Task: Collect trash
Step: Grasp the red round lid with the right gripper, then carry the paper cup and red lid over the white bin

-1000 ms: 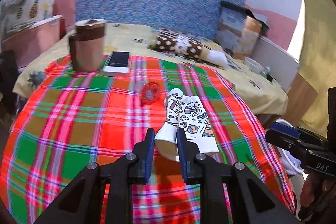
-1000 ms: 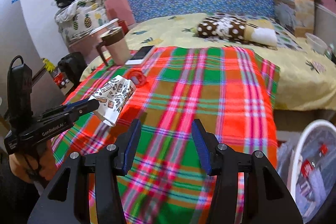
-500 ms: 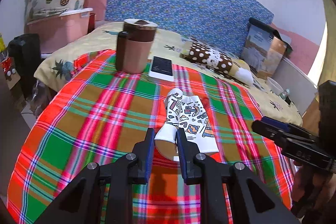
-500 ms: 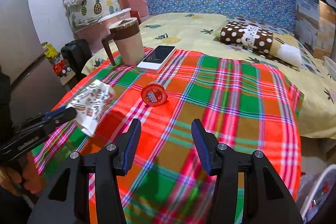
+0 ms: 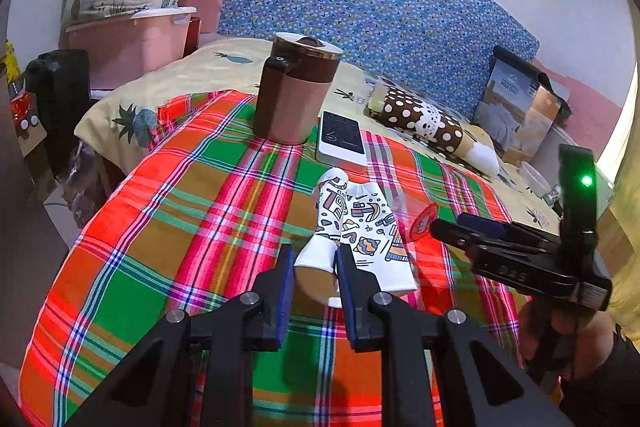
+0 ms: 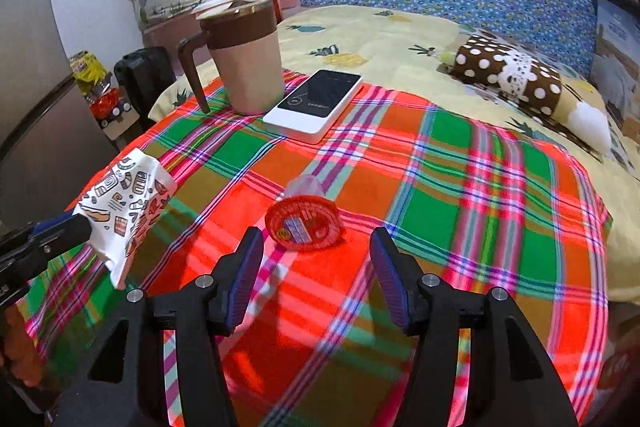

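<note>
My left gripper (image 5: 315, 267) is shut on a crushed white paper cup with coloured doodles (image 5: 356, 231) and holds it above the plaid cloth; the cup also shows at the left of the right wrist view (image 6: 128, 203). A small clear jelly cup with a red lid (image 6: 306, 221) lies on its side on the cloth. My right gripper (image 6: 316, 267) is open, its blue pads just short of the jelly cup, one on each side. In the left wrist view the jelly cup (image 5: 422, 221) sits right at the right gripper's tips.
A brown lidded mug (image 6: 244, 59) and a white phone (image 6: 314, 105) stand at the far edge of the plaid table (image 6: 500, 195). Behind is a bed with a dotted pillow (image 6: 516, 77). A pink bin (image 5: 132, 43) and black case (image 5: 56, 99) stand at left.
My right gripper has moved forward and down toward the jelly cup, still open. My left gripper, still holding the paper cup, has swung left across the table.
</note>
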Action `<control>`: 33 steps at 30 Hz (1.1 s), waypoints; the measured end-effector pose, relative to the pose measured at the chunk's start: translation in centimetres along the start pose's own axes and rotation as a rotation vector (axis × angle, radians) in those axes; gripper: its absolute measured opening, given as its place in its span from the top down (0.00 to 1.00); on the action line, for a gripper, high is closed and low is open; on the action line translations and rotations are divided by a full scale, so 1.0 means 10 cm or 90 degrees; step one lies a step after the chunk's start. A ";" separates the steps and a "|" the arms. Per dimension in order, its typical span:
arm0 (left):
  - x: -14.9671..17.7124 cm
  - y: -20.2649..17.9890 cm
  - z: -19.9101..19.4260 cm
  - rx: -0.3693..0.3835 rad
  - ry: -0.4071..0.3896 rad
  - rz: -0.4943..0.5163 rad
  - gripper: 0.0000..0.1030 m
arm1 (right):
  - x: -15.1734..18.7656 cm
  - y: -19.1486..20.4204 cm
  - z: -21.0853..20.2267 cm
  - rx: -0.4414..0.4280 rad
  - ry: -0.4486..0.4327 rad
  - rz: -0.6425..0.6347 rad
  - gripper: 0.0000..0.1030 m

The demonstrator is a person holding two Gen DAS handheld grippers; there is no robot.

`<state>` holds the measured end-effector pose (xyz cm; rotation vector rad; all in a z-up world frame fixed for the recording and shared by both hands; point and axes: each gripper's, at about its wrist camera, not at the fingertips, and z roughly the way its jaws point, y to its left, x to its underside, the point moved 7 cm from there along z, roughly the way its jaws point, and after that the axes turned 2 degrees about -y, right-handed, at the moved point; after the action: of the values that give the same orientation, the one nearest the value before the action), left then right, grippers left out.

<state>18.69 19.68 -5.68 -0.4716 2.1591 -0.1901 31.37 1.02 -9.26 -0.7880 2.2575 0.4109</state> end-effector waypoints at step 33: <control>0.19 -0.46 -0.12 0.029 0.023 0.040 0.79 | 0.27 -0.05 -0.63 0.005 -0.030 0.042 0.53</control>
<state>17.91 14.64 -4.99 -0.3767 2.1966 -0.2141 26.86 -3.58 -6.77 -0.6942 2.2438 0.4458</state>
